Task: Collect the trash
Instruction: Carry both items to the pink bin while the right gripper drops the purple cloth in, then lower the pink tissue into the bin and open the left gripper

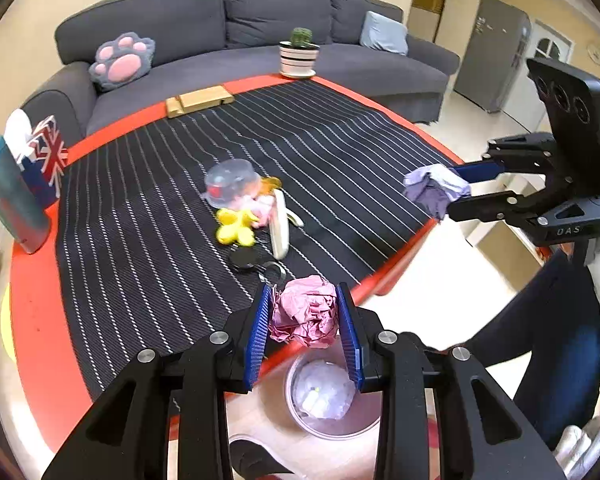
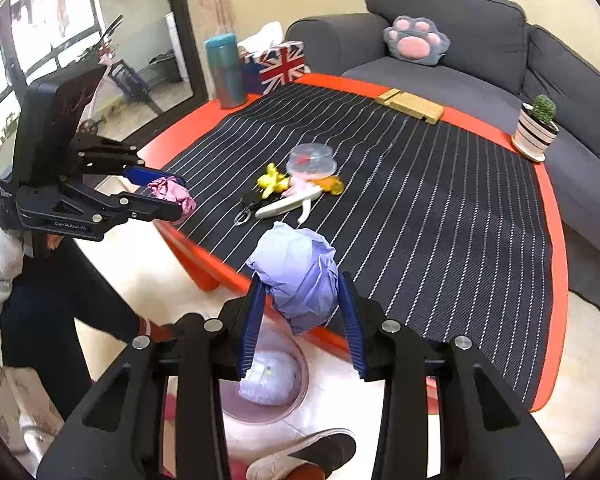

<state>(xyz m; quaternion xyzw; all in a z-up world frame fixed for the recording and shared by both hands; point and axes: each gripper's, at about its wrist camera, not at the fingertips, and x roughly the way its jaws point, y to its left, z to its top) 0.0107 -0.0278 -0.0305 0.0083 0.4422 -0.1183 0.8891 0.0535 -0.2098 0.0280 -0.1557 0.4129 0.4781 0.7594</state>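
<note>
Both clamped: left gripper (image 1: 305,322) on pink paper wad (image 1: 306,316), right gripper (image 2: 303,300) on purple wad (image 2: 298,276). Could easily miss trash bin (image 1: 300,420) if dropped early.

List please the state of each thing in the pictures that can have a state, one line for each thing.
Left gripper: shut on pink paper ball, above the table edge.
Right gripper: shut on purple paper ball.
Trash bin: on the floor, open, paper already inside.
Clear plastic container: lies upside down on the table.
Tissue box: upright, a tissue sticks out.
Potted cactus: upright.
</note>
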